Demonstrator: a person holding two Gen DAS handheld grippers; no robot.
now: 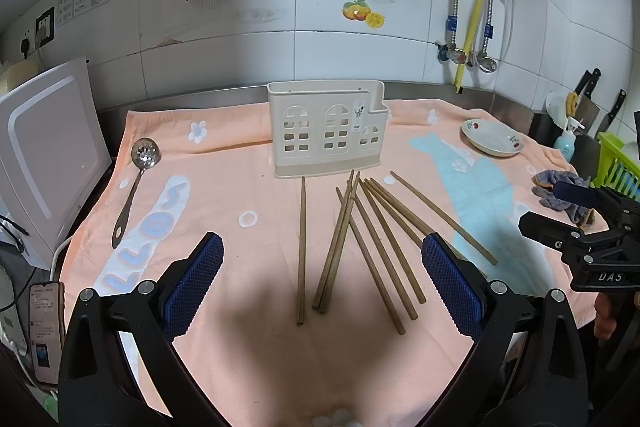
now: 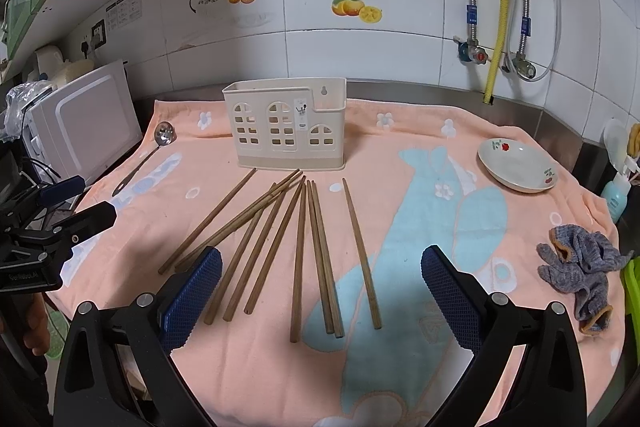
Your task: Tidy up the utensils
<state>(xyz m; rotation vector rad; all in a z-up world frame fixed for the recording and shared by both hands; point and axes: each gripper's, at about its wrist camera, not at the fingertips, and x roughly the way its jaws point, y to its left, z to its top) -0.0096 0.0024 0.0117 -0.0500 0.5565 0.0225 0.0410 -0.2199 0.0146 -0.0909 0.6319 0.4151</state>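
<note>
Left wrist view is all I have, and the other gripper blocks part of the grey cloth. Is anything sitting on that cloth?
Observer: No. The grey cloth lies crumpled by itself near the right edge of the towel, with nothing on it.
Operator: Is that other gripper holding anything?
Observer: No, the right gripper is open, with only the chopsticks lying below it.
Operator: Any detail on the holder's back wall?
Observer: Yes, the utensil holder has a keyhole slot in it.
</note>
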